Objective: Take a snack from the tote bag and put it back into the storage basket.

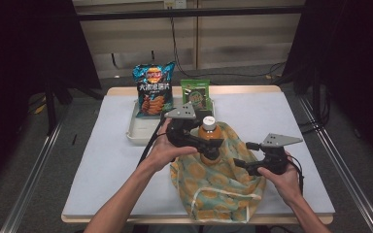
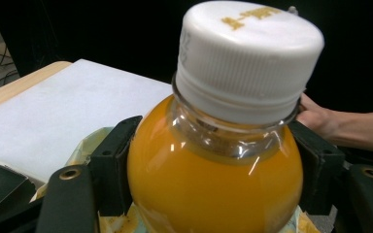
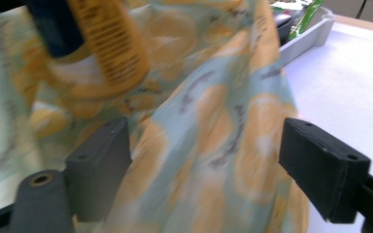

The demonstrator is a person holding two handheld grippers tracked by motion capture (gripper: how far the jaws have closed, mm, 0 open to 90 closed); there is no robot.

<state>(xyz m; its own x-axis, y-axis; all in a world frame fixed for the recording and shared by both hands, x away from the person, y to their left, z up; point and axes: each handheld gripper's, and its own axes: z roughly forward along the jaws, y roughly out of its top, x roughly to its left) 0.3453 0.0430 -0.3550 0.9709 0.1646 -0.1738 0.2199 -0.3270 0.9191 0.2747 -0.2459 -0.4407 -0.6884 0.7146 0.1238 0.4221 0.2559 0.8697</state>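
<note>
The left gripper [image 1: 208, 145] pinches an orange juice bottle [image 1: 208, 138] at its shoulder, just under the white cap [image 2: 248, 53], both pads pressed against the curved plastic. The bottle stands upright over the mouth of a lemon-print cloth bag [image 1: 218, 182] that lies on the tabletop [image 1: 111, 160] directly beneath this gripper. How deep its base sits in the bag is hard to tell, since fabric hides it.

The right gripper [image 1: 240, 164] sits just beside the bag's edge with its jaws spread; cloth lies between them but the pads do not press on it.

Beyond the left gripper, a white tray [image 1: 143, 130] holds a chip bag [image 1: 152, 90] and a green snack packet [image 1: 195, 93], so those two probably remain to be packed after the bottle.
</note>
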